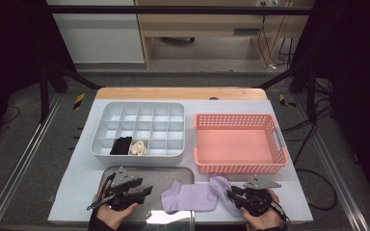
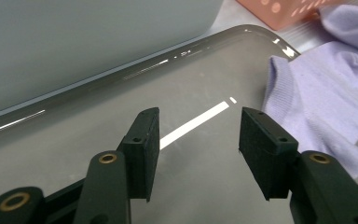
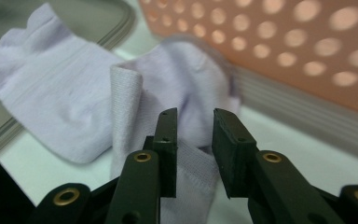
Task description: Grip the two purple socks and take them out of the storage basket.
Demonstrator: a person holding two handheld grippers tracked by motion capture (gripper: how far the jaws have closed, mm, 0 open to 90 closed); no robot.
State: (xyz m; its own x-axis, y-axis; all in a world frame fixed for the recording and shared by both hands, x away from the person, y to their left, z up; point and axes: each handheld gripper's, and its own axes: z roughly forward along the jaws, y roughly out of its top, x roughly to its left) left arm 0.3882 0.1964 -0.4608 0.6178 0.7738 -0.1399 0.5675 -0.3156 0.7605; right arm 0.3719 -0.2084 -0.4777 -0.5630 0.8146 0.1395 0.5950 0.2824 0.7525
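A lavender sock (image 1: 192, 196) lies crumpled at the table's front, half on a dark grey tray (image 1: 144, 174) and half on the white tabletop. My left gripper (image 1: 147, 191) hovers low over the tray (image 2: 98, 140), open with nothing between its jaws; the sock (image 2: 317, 102) lies just beyond its right jaw. My right gripper (image 1: 232, 194) is at the sock's right end, open. Its jaws (image 3: 195, 121) straddle the sock's cloth (image 3: 74, 98), and a raised fold stands just left of the left jaw.
A grey divided organizer (image 1: 139, 111) sits behind the tray, holding a black sock (image 1: 121, 145) and a cream sock (image 1: 138, 147) in its front row. A pink perforated basket (image 1: 238, 168) stands to its right, close behind my right gripper.
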